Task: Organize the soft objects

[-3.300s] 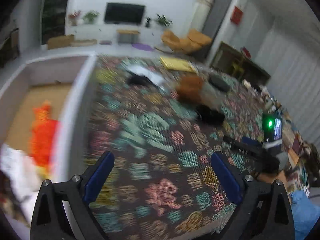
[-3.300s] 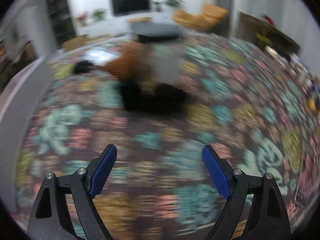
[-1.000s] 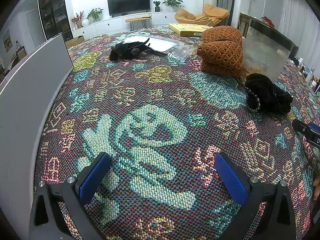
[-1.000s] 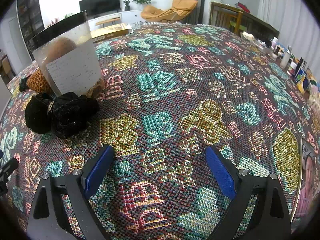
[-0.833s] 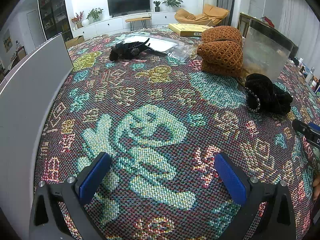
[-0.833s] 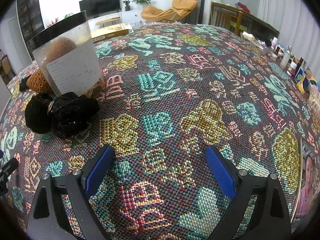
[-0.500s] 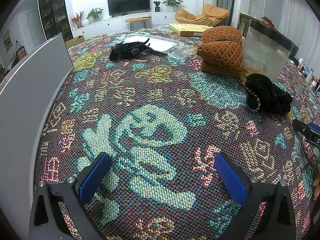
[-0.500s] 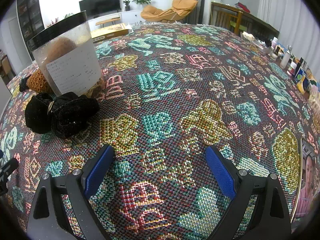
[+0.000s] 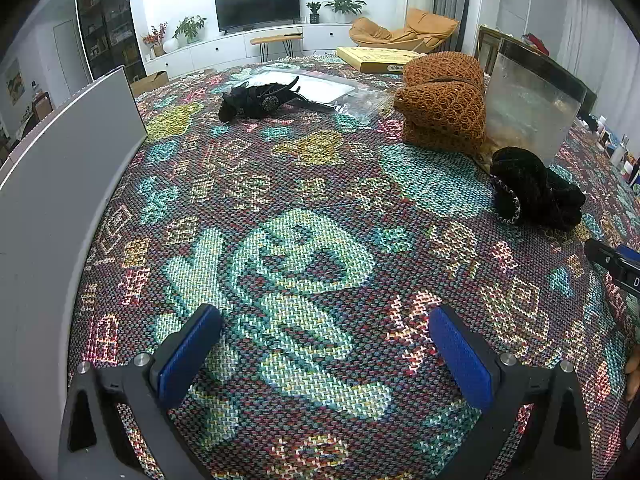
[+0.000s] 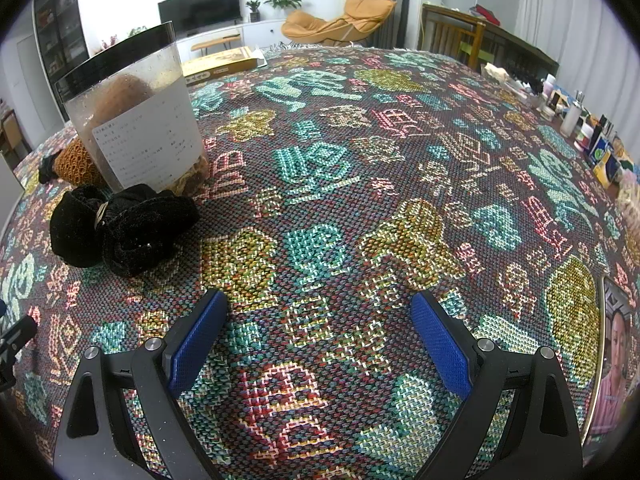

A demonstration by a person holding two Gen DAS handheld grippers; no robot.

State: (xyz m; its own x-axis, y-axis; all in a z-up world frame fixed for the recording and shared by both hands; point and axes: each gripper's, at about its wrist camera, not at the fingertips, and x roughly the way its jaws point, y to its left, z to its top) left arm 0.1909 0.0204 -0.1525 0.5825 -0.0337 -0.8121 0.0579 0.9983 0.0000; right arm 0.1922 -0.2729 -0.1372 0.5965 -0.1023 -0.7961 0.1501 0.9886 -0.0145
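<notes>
Both the left gripper (image 9: 322, 342) and right gripper (image 10: 318, 326) are hovering wide and empty, seemingly between picks, with the black velvet bundle (image 10: 120, 232) lying just beside the clear canister (image 10: 136, 120), likely needing a reach leftward next.

A patterned woven tablecloth (image 9: 320, 200) is covering the table, carrying a black velvet bundle (image 9: 534, 194), an orange knitted bundle (image 9: 442, 102), a clear plastic container (image 9: 532, 100), and a black feathered item (image 9: 258, 98).

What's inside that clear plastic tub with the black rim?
Through the clear plastic tub with the black rim, a brown rounded shape shows near the top and tan scraps lie at the bottom. The white paper label and cloudy walls hide the rest.
</notes>
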